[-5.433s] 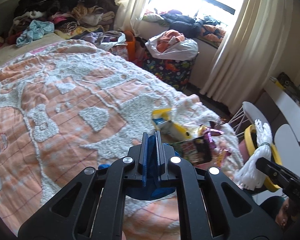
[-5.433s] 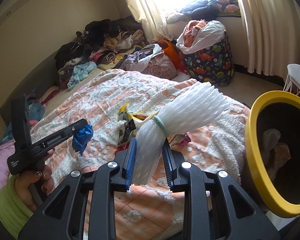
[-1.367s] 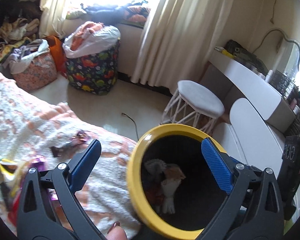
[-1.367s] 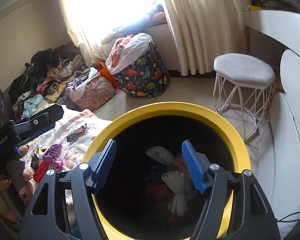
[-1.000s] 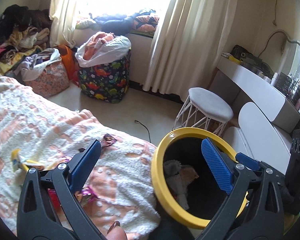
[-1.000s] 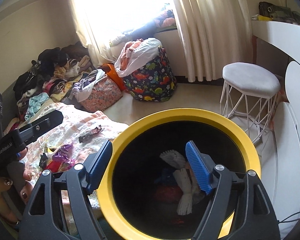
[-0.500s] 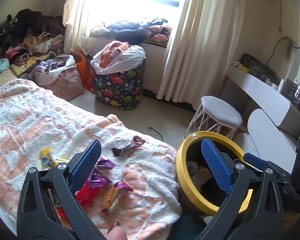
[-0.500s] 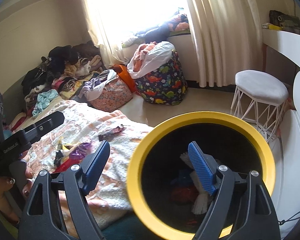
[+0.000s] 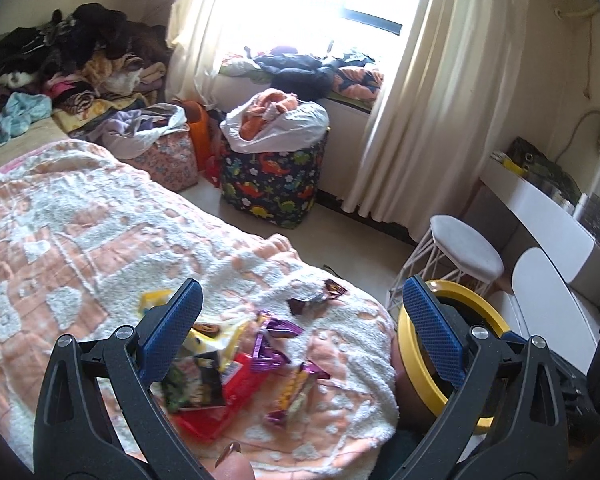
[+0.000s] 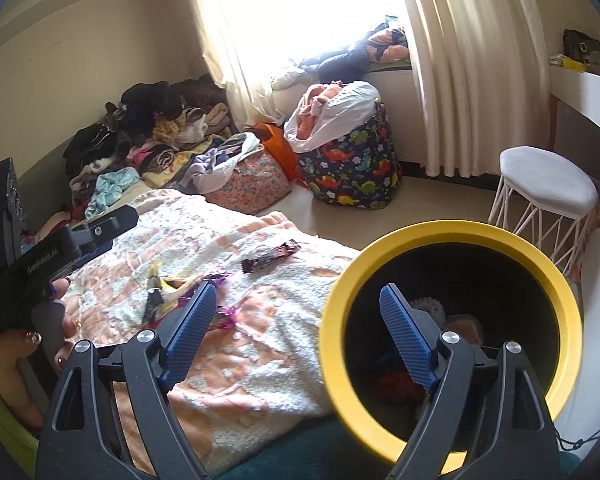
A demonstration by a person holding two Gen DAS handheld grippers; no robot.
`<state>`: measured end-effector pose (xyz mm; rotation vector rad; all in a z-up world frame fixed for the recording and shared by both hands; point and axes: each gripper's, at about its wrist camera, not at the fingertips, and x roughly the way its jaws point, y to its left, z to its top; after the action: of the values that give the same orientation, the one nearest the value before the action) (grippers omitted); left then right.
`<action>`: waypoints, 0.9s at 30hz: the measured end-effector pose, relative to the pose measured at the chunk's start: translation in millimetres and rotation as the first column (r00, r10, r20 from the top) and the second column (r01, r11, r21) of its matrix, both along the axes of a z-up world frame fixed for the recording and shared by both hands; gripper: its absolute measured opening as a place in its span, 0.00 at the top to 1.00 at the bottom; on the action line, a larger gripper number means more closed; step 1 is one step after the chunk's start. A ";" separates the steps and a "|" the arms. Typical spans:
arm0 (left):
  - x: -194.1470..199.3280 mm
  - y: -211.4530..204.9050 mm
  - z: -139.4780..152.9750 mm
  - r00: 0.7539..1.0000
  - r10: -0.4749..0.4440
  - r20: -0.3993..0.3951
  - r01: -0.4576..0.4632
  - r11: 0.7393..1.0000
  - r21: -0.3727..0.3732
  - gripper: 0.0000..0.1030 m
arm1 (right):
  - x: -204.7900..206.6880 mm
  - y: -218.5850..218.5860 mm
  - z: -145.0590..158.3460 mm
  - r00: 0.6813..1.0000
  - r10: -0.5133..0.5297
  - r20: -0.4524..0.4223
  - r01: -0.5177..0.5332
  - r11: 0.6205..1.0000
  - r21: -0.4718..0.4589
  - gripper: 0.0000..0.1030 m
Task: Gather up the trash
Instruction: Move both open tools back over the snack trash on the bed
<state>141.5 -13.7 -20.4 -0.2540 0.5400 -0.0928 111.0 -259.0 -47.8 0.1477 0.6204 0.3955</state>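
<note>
there, wrappers (image 9: 236,364) below empty left claw (image 9: 304,332).

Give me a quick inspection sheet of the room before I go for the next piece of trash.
Surface: bed blanket, orange and white, rumpled.
Job's things: wrapper pile near the bed's corner; dark wrapper lying apart from it; yellow-rimmed bin beside the bed, trash already inside.
Clutter: clothes heap at the far end of the bed; dinosaur-print hamper, floral bag.
Grippers: left claw open and empty over the pile; right claw open and empty at the bin's mouth.
Cables: thin dark cord beside the bin.
Surroundings: white stool, curtains, white desk.
</note>
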 end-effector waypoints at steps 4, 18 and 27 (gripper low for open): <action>-2.4 16.5 3.8 0.999 0.032 0.010 -0.032 0.999 -0.013 0.11 | -4.4 9.7 0.2 1.000 0.018 0.000 -0.018 1.000 -0.003 0.21; -8.2 68.1 2.7 0.991 0.135 0.012 -0.134 0.989 -0.064 0.11 | -13.4 50.3 -4.0 0.996 0.087 -0.021 -0.087 0.996 -0.037 0.20; -6.5 95.3 -13.5 0.983 0.183 -0.021 -0.184 0.978 -0.098 0.11 | -10.4 74.7 -11.6 0.992 0.120 -0.043 -0.122 0.991 -0.058 0.20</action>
<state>135.0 81.6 -34.0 -0.4008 0.5223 0.0614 100.5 -184.3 -59.3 0.0605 0.6811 0.4917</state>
